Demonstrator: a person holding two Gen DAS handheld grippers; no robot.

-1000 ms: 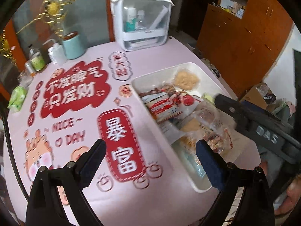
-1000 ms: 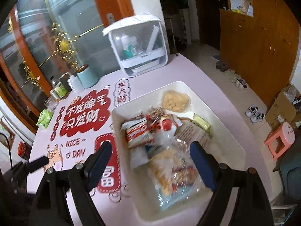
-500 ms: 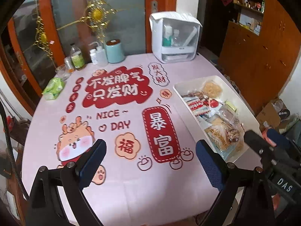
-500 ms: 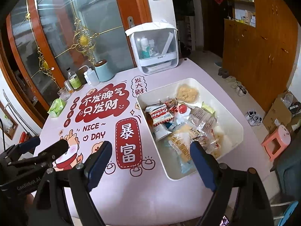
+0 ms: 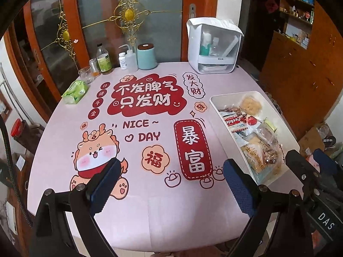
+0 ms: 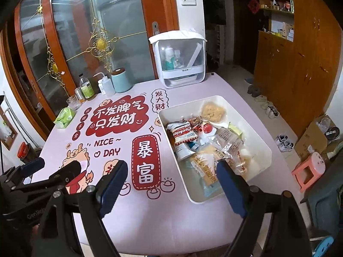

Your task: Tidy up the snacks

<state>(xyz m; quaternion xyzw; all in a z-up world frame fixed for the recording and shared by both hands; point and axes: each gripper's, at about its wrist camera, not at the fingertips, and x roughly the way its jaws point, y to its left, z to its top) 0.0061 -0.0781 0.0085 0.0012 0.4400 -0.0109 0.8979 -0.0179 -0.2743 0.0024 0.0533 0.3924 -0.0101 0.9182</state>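
A white rectangular bin on the right side of the pink table holds several packaged snacks, among them a Cookie pack and a round pale cracker. The bin also shows in the left wrist view. My left gripper is open and empty, held above the table's front edge, left of the bin. My right gripper is open and empty, above the front edge near the bin's near-left corner. Each gripper shows at the edge of the other's view.
A white lidded dispenser box stands at the back. A teal canister, bottles, a glass and a green tissue pack line the back left. A pink stool and cardboard box stand on the floor right.
Both grippers have pulled back and up from over the bin to the table's front edge. Both stay open and empty. The snacks lie in the bin as before.
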